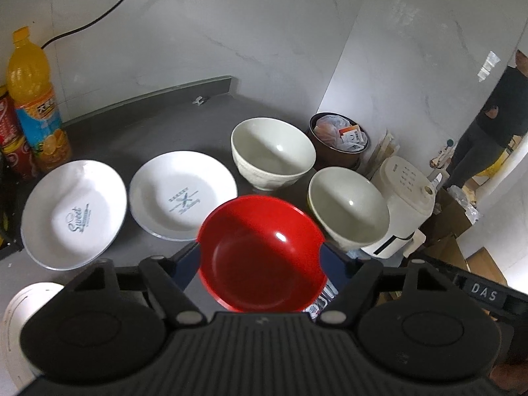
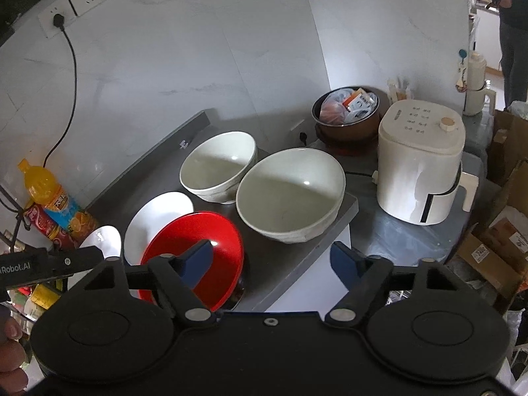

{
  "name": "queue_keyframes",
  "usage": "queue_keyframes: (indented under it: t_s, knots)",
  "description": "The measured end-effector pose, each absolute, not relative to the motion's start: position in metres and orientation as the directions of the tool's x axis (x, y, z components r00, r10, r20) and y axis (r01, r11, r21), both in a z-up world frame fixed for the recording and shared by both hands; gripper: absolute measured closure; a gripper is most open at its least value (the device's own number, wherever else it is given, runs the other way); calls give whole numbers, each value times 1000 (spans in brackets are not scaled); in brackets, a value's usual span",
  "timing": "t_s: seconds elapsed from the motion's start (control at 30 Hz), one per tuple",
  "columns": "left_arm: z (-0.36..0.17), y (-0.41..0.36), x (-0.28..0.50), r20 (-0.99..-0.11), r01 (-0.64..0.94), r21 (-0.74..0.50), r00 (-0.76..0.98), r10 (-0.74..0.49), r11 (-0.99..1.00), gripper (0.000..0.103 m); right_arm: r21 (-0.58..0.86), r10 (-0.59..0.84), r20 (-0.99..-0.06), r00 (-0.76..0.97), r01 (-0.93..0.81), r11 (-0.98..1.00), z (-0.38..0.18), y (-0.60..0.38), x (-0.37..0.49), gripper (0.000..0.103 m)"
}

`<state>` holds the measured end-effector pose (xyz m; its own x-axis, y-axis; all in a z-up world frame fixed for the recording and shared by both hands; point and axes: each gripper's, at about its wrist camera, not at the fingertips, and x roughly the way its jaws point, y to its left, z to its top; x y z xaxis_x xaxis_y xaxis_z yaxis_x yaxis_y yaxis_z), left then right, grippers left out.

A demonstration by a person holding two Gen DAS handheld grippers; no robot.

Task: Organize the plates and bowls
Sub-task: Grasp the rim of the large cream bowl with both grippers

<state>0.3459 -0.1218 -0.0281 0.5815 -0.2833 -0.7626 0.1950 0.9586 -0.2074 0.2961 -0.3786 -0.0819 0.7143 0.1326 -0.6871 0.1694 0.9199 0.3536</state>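
A red bowl (image 1: 260, 250) with a dark outside sits tilted between the widely spread fingers of my left gripper (image 1: 260, 254). Its rim hides the fingertips, and the fingers hold it low on its body. In the right wrist view the red bowl (image 2: 194, 257) hangs over the counter's near edge, behind the left finger of my open, empty right gripper (image 2: 270, 257). Two white plates (image 1: 74, 214) (image 1: 183, 194) lie side by side on the grey counter (image 1: 148, 132). Two cream bowls (image 1: 272, 151) (image 1: 346, 211) stand upright to their right; the nearer cream bowl (image 2: 290, 194) sits by the counter's corner.
A white air fryer (image 2: 422, 165) and a brown pot of packets (image 2: 346, 112) stand right of the bowls. An orange drink bottle (image 1: 33, 99) and red cans (image 1: 13, 142) are at the left wall. Cardboard boxes (image 2: 495, 247) lie on the floor at right. A person (image 1: 488, 125) stands in the doorway.
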Motion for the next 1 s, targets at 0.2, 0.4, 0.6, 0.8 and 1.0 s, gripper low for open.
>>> queue_keyframes:
  t_s: [0.2,0.4,0.6,0.8,1.0]
  knots:
    - [-40,-145,372,-781,174,-207,563,-270,963,33,367,162,-712,683,166,915,-99,-401,329,36]
    - [-57,-167,399,-805,162,-203,534,-259,966,39,384,198,-730,655,153,910,-116,-415,360,41]
    - [-74,-190,426,-822,158,-199,511,-253,967,45,366,210,-761,614,140,920,-132,-425,390,45]
    - [-92,-209,451,-834,145,-215,487,-259,966,54,314,183,-792,582,133,940,-142,-434,416,47]
    - [-114,-226,473,-852,140,-219,454,-259,966,61,302,190,-817,544,124,945,-157,-447,434,52]
